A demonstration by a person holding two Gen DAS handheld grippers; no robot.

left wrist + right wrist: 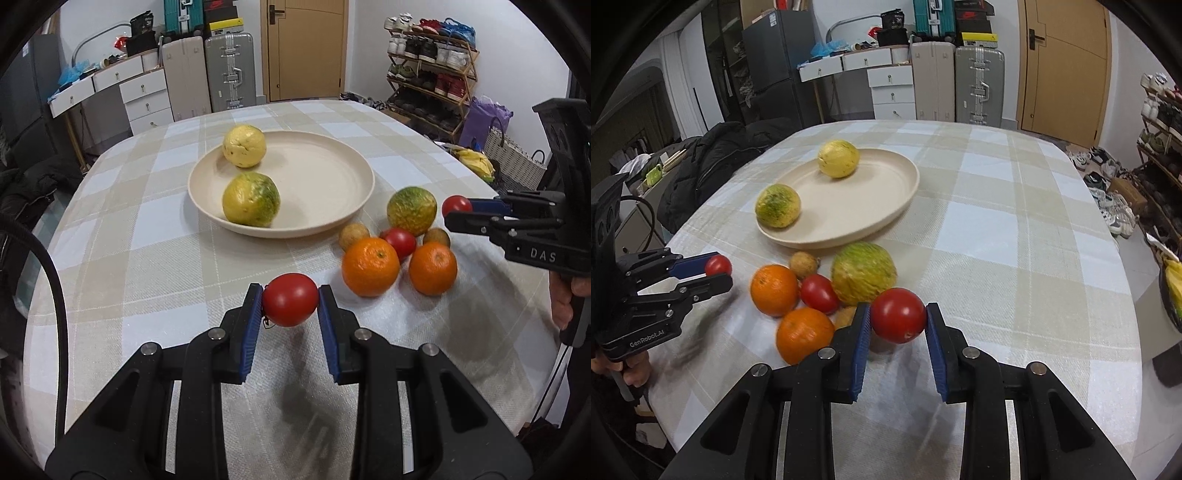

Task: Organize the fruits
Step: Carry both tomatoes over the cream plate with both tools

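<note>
Both grippers loaded; round cream plate (364, 168) lies ahead.
Left gripper (290, 300) clamps a red tomato (290, 299), nearer the plate; right gripper (898, 320) clamps another red tomato (898, 319).

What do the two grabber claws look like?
Both are black plastic with cut-out holes and silver round bolts. Each finger has a ribbed blue pad. The right gripper says "DAS" in pale letters; the left gripper says "GenRobot.AI". A black cable curls beside the left one.
</note>
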